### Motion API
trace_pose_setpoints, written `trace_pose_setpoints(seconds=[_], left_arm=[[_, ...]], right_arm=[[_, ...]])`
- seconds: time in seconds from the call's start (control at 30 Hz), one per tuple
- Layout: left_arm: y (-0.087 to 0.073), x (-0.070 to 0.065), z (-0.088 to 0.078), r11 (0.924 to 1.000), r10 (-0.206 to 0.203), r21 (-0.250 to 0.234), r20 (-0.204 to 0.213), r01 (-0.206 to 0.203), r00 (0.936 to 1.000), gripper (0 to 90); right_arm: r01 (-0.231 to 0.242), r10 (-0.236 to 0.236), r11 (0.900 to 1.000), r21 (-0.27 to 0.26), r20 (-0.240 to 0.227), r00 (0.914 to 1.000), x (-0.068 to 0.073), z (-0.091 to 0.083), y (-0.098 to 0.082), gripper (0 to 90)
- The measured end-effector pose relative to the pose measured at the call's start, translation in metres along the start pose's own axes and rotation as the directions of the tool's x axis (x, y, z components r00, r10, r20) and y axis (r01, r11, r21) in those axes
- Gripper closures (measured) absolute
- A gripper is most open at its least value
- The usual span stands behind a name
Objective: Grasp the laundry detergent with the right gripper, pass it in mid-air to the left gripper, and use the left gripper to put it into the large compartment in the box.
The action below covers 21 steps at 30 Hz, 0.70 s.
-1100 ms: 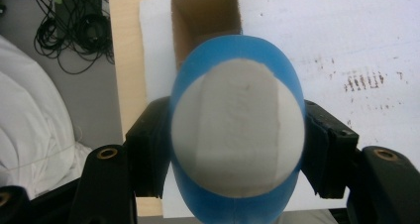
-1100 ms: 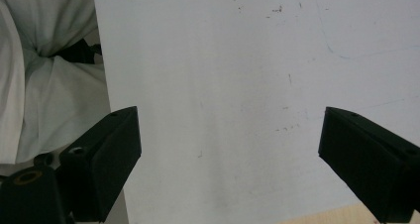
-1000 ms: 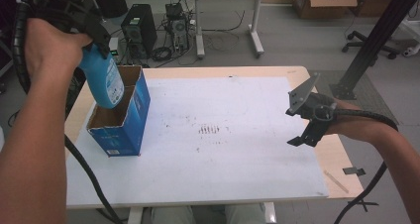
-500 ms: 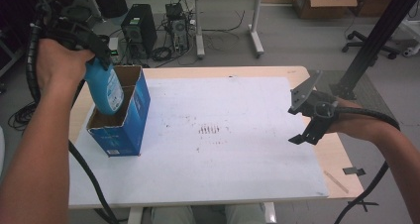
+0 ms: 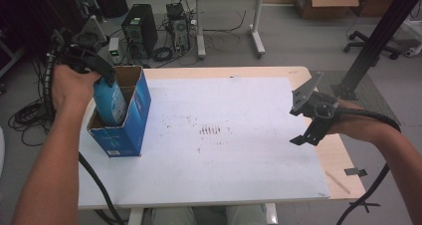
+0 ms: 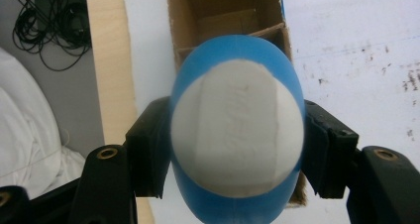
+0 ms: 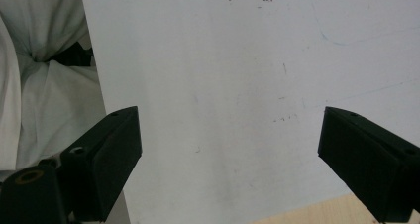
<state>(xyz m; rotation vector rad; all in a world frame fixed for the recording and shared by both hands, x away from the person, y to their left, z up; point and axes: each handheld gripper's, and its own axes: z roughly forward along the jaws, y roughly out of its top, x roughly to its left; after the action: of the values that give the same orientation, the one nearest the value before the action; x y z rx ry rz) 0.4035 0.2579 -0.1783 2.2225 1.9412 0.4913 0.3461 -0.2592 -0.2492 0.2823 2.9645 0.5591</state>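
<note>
presently we find the left gripper closed on a blue bottle, its two black jaws pressing the bottle's sides just below the end that faces the camera riding on the tool. in the left gripper view that end, a rounded white patch ringed in blue, sits between the jaws, and the bottle runs away from the tool toward the open mouth of a cardboard box straight beyond it. in the high view we note the far end of the bottle is already inside the box, which is blue outside and brown inside, and stands directly under the left gripper; the bottle leans a little, its upper part still above the rim. whether the bottle touches the box floor we cannot tell.

the right gripper is held well apart from the box, over the far side of the white board that covers the table. its jaws stand wide with nothing between them; in the right gripper view we see the right gripper over bare, lightly marked board, with white cloth off to the left of the tool beyond the board's edge.
</note>
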Motion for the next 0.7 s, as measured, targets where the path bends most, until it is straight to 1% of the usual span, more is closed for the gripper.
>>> trace_pose_setpoints(seconds=[0.03,0.07,0.1,0.13,0.17,0.2,0.23,0.33,0.4,0.43,0.5,0.6,0.63,0.7], left_arm=[[0.0,0.0,0.0,1.0,0.0,0.0,0.0,0.0,1.0,38.1],[-0.001,-0.002,0.008,0.9999,0.009,0.01,-0.007,-0.009,0.9999,38.0],[-0.001,-0.002,0.008,0.9999,0.009,0.01,-0.007,-0.009,0.9999,38.1],[-0.003,-0.003,0.016,0.9999,0.009,0.009,-0.011,-0.009,0.9999,38.1],[-0.003,-0.004,0.02,0.9998,0.011,0.013,-0.012,-0.011,0.9999,38.1],[-0.004,-0.004,0.023,0.9998,0.017,0.013,-0.012,-0.017,0.9998,38.1],[-0.005,-0.005,0.027,0.9999,0.012,0.01,-0.01,-0.012,0.9999,38.1],[-0.007,-0.007,0.037,0.9999,0.014,0.005,-0.008,-0.014,0.9999,38.1],[-0.007,-0.008,0.04,0.9999,0.013,0.001,-0.008,-0.013,0.9999,38.1],[-0.008,-0.009,0.046,0.9999,0.015,0.0,-0.008,-0.015,0.9999,38.1],[-0.01,-0.011,0.051,0.9999,0.016,-0.004,-0.01,-0.016,0.9998,38.1],[-0.01,-0.012,0.057,0.9998,0.021,0.005,-0.01,-0.021,0.9997,38.1],[-0.01,-0.012,0.057,0.9998,0.021,0.005,-0.01,-0.021,0.9997,38.1],[-0.011,-0.013,0.064,0.9997,0.024,0.005,-0.007,-0.024,0.9997,38.1]], right_arm=[[-0.003,0.003,1.0,0.0,0.0,1.0,0.0,0.001,0.0,9.5],[-0.005,0.005,1.0,0.002,-0.002,1.0,0.0,0.001,0.0,9.5],[-0.004,0.004,1.0,0.002,-0.002,1.0,0.0,0.002,0.0,9.5],[-0.005,0.005,1.0,0.002,-0.002,1.0,0.0,0.002,0.0,9.5],[-0.004,0.004,1.0,0.001,-0.004,1.0,0.0,0.003,0.001,9.5],[-0.005,0.005,1.0,0.002,-0.004,1.0,0.0,0.003,0.001,9.5],[-0.005,0.005,1.0,0.002,-0.004,1.0,0.0,0.004,0.002,9.5],[-0.007,0.007,1.0,-0.005,-0.009,0.9999,-0.001,0.006,0.001,9.6],[-0.013,0.013,1.0,-0.004,-0.011,0.9999,-0.002,0.007,0.001,9.6],[-0.014,0.014,1.0,-0.001,-0.014,0.9998,-0.002,0.009,0.0,9.6],[-0.016,0.016,1.0,-0.001,-0.016,0.9997,-0.002,0.01,-0.001,9.6],[-0.019,0.019,1.0,0.0,-0.017,0.9997,-0.002,0.011,-0.002,9.5],[-0.019,0.019,1.0,0.0,-0.017,0.9997,-0.002,0.011,-0.002,9.5],[-0.023,0.023,1.0,-0.002,-0.017,0.9996,-0.001,0.012,-0.004,9.5]])
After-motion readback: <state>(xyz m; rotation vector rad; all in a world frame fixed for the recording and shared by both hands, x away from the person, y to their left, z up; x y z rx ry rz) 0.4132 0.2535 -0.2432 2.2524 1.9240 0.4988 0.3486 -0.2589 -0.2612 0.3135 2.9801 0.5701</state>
